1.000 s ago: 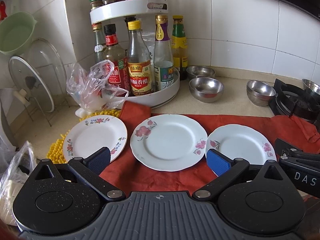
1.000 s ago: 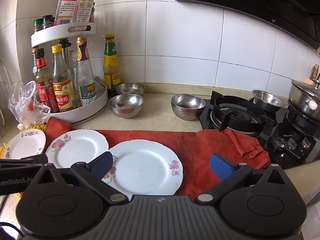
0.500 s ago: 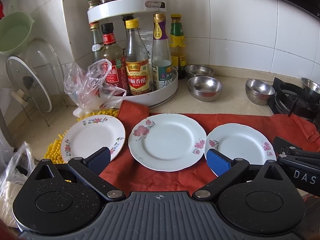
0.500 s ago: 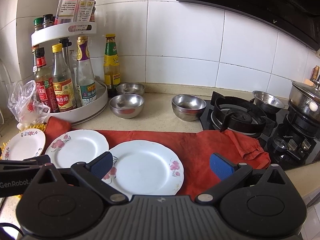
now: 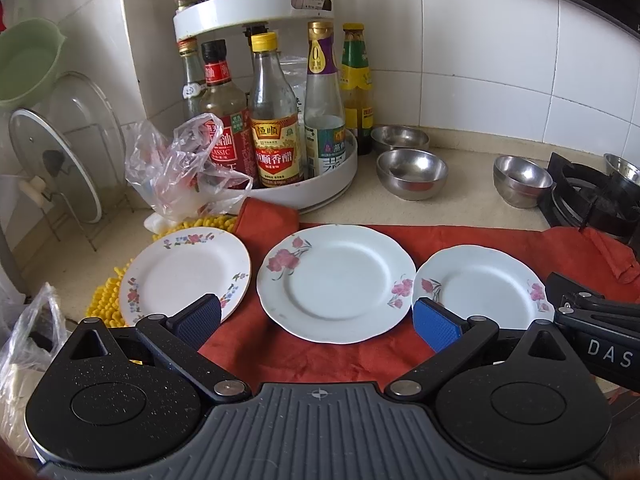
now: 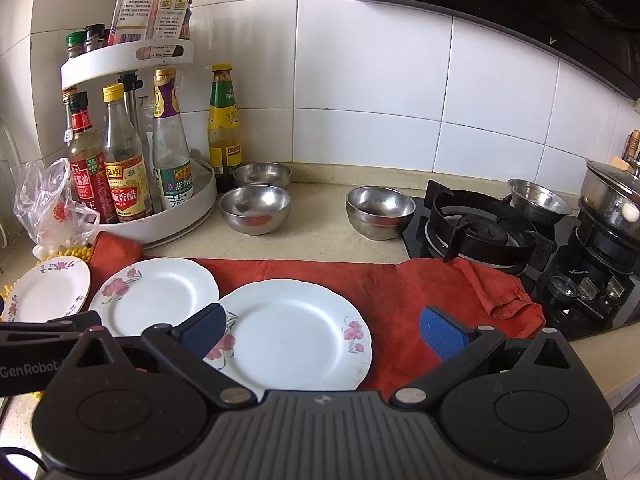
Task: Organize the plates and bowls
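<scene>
The left gripper's [image 5: 318, 322] left pad covers the near rim of the gold-edged plate [image 5: 180, 272], and its right pad hides the near-left rim of the small right plate [image 5: 486, 288]. In the right wrist view the gripper body cuts off the near edge of the large plate [image 6: 292, 336]. A plastic bag [image 5: 184, 172] screens the lower labels of 2 bottles on the white rack [image 5: 336, 184]. The rear steel bowl [image 5: 400, 138] sits partly behind the front bowl [image 5: 412, 172]. The picture's right edge cuts the bowl on the stove [image 5: 624, 168]. The packets' [image 6: 154, 4] print is too small to read
</scene>
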Motion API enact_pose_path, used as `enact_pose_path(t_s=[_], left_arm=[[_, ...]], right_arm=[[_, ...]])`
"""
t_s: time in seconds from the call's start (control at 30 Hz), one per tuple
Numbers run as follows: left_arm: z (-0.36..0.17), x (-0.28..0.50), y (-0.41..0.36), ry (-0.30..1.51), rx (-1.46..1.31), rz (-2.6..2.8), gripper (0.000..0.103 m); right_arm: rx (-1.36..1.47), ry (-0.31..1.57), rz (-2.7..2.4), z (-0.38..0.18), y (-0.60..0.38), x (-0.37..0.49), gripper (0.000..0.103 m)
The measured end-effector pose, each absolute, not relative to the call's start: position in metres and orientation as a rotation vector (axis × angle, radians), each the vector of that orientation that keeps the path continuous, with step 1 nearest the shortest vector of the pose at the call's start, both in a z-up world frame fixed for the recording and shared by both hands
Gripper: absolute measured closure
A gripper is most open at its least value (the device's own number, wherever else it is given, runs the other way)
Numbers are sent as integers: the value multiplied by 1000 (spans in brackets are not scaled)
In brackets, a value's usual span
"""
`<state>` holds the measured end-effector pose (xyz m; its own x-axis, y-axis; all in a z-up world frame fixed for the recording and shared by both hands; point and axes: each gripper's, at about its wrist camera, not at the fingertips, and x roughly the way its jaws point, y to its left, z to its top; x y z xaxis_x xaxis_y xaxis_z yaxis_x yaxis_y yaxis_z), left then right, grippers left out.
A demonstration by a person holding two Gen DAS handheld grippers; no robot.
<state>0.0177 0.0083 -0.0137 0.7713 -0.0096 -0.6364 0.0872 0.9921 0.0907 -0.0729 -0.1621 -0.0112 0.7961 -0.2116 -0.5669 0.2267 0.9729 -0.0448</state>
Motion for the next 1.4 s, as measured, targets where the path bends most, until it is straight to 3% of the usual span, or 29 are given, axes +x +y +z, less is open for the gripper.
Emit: enact_pose_path(t_s=[1.4], left_arm=[[-23, 39, -6, 735, 130, -55, 0]], right_arm=[[46, 656, -241, -21, -176, -53, 0]])
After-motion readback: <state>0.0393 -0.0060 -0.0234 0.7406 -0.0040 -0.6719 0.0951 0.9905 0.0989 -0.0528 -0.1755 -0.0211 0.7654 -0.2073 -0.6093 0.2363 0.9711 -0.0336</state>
